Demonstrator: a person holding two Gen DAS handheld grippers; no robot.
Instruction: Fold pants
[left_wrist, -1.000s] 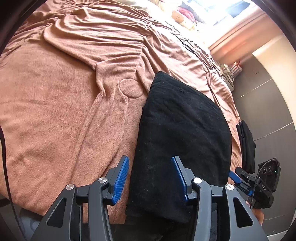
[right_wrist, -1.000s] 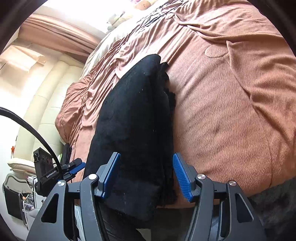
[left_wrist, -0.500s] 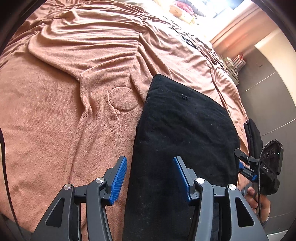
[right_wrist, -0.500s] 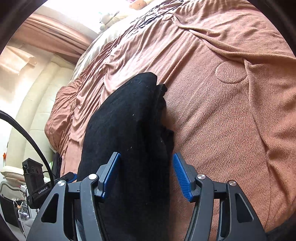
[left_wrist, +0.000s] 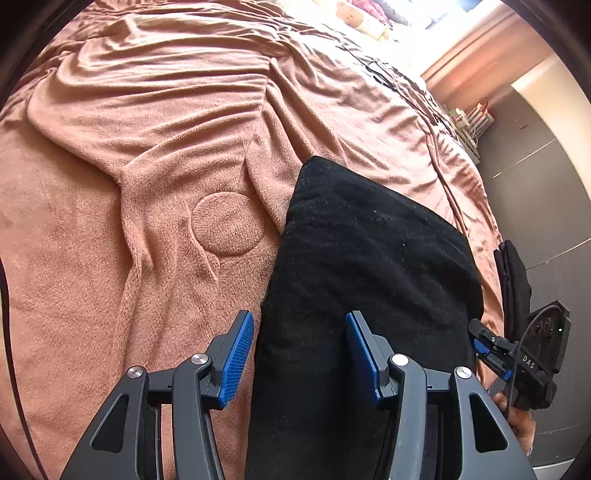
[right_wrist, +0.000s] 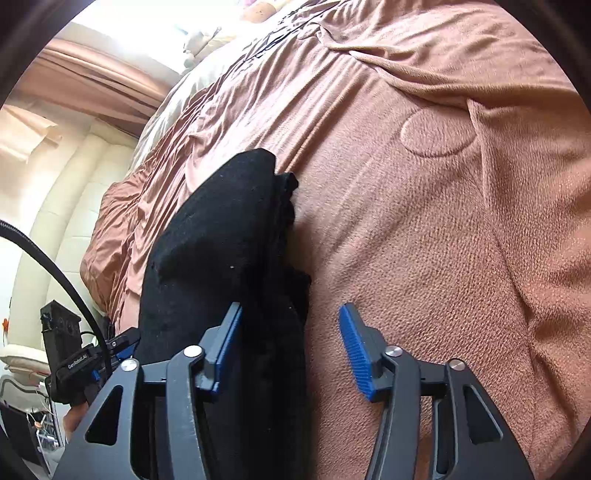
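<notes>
Item: black pants, folded into a thick, long bundle, laid on a bed under a pinkish-brown blanket; in the left wrist view the bundle is seen running from the 6 o'clock edge up toward 12 o'clock, its far end rounded, its near end passing down between the fingers. Stacked layers are shown along its 3 o'clock side in the right wrist view. Left claw: jaws held apart, the blue pads set either side of the bundle's 9 o'clock edge, one pad over the blanket and one over the black cloth; no pressing on the cloth is seen. Right claw: jaws apart and just drawn closer together, the bundle's layered edge lying between them; the 9 o'clock pad stands over the black cloth, the 3 o'clock pad clear of it over the blanket; no clamping is shown. Blanket: creased in long folds, a round embossed patch noted at 9 o'clock of the bundle, close beside it. Each claw is also caught in the other's view: the right one at 4 o'clock of the left view, a hand beneath it; the left at 8 o'clock of the right view. A cream padded headboard is recorded at 9 o'clock there.
</notes>
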